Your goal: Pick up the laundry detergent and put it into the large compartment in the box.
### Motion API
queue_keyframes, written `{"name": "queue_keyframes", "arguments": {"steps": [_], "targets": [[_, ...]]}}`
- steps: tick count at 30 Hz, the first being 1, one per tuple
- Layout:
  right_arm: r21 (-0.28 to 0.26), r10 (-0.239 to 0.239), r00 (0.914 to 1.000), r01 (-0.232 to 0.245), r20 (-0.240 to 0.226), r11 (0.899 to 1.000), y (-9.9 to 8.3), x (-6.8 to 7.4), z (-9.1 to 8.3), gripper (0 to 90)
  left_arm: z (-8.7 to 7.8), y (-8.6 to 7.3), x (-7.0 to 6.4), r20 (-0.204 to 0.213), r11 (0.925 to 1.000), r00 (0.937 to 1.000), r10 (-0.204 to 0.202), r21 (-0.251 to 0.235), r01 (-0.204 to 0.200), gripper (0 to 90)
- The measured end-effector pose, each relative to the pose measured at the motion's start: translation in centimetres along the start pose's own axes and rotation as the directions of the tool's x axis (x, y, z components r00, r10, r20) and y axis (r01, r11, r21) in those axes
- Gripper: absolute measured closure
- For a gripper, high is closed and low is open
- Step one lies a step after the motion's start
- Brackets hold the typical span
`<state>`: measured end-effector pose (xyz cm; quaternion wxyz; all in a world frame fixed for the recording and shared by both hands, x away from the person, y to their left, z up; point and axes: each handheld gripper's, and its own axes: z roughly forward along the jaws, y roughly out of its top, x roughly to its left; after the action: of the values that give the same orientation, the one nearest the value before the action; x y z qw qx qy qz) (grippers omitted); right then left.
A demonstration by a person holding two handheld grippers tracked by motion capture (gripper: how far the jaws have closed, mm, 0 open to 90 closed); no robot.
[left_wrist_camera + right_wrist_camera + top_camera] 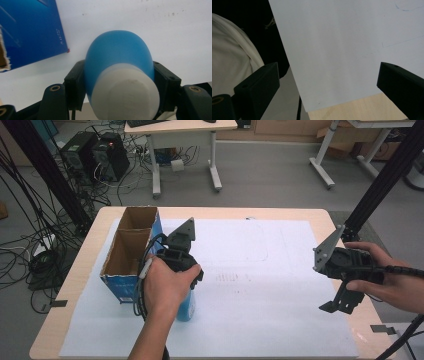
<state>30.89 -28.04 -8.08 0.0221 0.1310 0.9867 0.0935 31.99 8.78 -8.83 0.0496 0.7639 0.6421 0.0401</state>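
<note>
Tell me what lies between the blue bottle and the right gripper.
Nothing but bare white paper: in the high view the stretch from the bottle to the right gripper holds no object.

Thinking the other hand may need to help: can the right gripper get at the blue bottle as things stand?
Probably yes. The right gripper is open, and bare white paper lies between it and the blue bottle, though the left gripper already clamps its sides.

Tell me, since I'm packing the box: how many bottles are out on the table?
1: a blue bottle with a white cap, clamped in the left gripper beside the cardboard box. Others could be hidden inside the box.
</note>
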Motion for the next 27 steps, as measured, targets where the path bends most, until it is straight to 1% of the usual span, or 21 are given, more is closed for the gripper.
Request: {"name": "queue_keyframes", "arguments": {"steps": [5,11,16,18,19,24,27], "targets": [[-0.005,-0.005,1.0000,0.005,0.002,1.000,0.1,0.0,-0.2,4.5,-2.3,0.1,0.1,-0.006,0.9999,1.0000,0.002,-0.011,-0.002,37.9],[-0.005,-0.007,1.0000,0.007,0.003,1.000,0.4,0.0,-0.3,4.5,-5.5,0.5,-0.1,-0.029,0.9995,0.9995,0.013,-0.028,-0.014,37.9],[-0.004,-0.009,0.9999,0.009,0.006,1.000,0.6,0.0,-0.4,4.5,-8.3,0.6,0.6,-0.007,0.9987,0.9999,0.014,-0.049,-0.014,37.9],[-0.006,-0.009,0.9999,0.009,0.006,1.000,0.7,0.0,-0.5,4.6,-9.2,0.8,0.7,-0.005,0.9986,0.9998,0.021,-0.049,-0.021,37.9],[-0.006,-0.007,0.9999,0.007,0.009,1.000,0.7,0.0,-0.6,4.5,-9.7,0.7,0.7,-0.005,0.9981,0.9998,0.020,-0.059,-0.020,37.9],[-0.008,-0.003,0.9999,0.003,0.010,1.000,0.8,-0.2,-0.7,4.5,-11.7,1.0,1.0,-0.007,0.9971,0.9997,0.022,-0.073,-0.022,37.9],[0.002,0.005,1.0000,-0.005,0.007,1.000,1.1,-0.4,-0.8,4.5,-12.5,1.1,1.3,-0.002,0.9968,0.9999,0.011,-0.079,-0.011,37.9]]}}
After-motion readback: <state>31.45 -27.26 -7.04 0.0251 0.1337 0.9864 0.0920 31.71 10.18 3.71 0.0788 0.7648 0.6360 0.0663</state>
